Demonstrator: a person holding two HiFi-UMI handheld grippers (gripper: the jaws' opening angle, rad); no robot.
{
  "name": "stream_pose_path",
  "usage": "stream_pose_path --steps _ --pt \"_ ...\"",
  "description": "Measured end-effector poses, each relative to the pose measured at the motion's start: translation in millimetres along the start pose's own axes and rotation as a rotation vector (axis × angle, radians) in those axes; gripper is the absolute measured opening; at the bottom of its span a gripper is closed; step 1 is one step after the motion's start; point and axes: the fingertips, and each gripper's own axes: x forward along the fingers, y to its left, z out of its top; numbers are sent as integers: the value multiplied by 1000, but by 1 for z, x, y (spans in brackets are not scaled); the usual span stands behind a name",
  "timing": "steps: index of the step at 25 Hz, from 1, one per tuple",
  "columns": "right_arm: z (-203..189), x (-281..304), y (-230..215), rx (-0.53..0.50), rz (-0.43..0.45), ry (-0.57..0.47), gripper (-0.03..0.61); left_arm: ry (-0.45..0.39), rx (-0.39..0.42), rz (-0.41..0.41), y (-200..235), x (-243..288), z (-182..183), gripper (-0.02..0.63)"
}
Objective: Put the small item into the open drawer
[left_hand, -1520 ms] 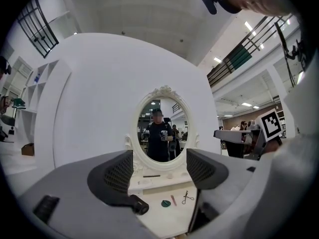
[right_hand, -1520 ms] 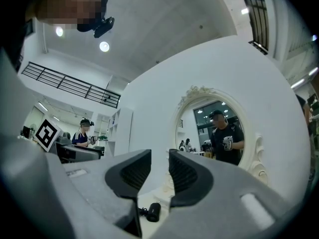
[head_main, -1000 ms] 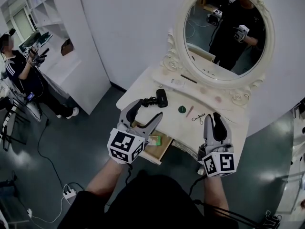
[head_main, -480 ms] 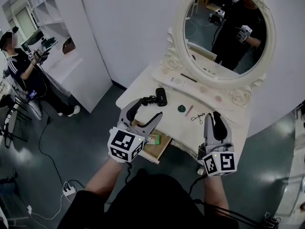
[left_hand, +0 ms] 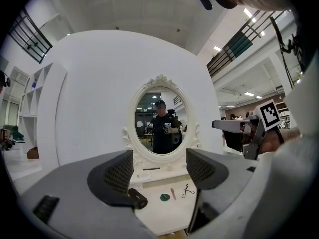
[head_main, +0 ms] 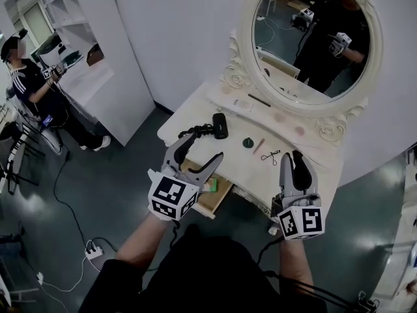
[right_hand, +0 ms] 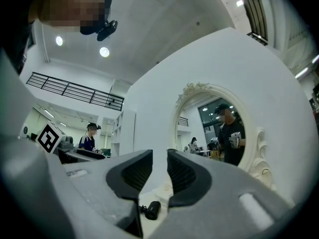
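A white vanity table [head_main: 301, 159] carries a small green round item [head_main: 247, 143], a pink stick [head_main: 259, 146], a metal eyelash curler [head_main: 271, 156] and a black dryer-like tool [head_main: 220, 125]. Its left drawer [head_main: 203, 203] is pulled open, with a green box [head_main: 209, 186] inside. My left gripper [head_main: 203, 149] hangs open and holds nothing, over the drawer in the head view. Its own view shows the green item [left_hand: 165, 197] and curler [left_hand: 187, 189] ahead between the jaws. My right gripper [head_main: 291, 158] is shut, holding nothing, near the table's front right edge.
An oval mirror [head_main: 311, 38] in an ornate frame stands at the back of the table. A person [head_main: 32, 77] stands by white shelves at the left. A power strip [head_main: 93, 248] and cables lie on the dark floor.
The head view has shifted a little, so the table sits slightly higher in frame. Both grippers keep nearly the same place and the same jaw states.
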Motion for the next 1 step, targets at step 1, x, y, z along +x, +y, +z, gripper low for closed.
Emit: stream_pose_path --steps 1 --pt "-1 -1 -2 1 2 -1 92 3 2 0 -2 1 -2 330"
